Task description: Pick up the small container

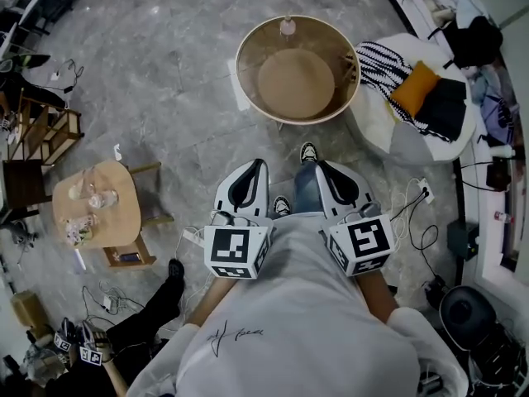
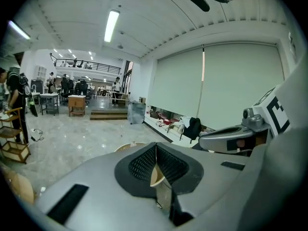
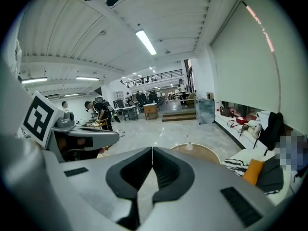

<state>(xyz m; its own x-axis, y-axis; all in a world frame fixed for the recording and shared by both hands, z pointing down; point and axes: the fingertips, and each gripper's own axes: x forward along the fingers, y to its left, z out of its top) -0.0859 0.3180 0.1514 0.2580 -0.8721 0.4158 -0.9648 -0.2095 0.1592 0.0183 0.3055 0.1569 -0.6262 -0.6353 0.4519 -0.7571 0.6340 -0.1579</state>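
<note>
A round table [image 1: 248, 73] with a tan top and a raised rim stands on the grey marble floor [image 1: 165, 81] ahead of a person in a white shirt. The small container [image 1: 288, 26], a pale pinkish bottle, stands upright at the table's far edge, well apart from both tools. In the right gripper view it shows as a tiny upright shape on that same far rim.

To the right of the round table, a white armchair [image 1: 397, 135] carries a striped cushion [image 1: 382, 63], an orange cushion [image 1: 413, 88] and a black garment [image 1: 444, 106]. Cables [image 1: 417, 222] trail across the floor beside it. To the left, a low wooden table [image 1: 116, 222] holds a few glass jars [image 1: 92, 197], with a wooden rack [image 1: 50, 131] beyond. A second person in black [image 1: 145, 321] crouches at lower left.

Only open floor and the wearer's own shoes [image 1: 308, 151] lie between the tools and the round table.

The left hand-held gripper [image 1: 259, 165] points towards the table, its jaws together at the tips with nothing clamped. The table's rim shows through the slit lower down in its own view. The right hand-held gripper [image 1: 321, 165] is just beside it, level with it and parallel. Its jaws are also pressed together and it is empty. Neither touches the table or the container.
</note>
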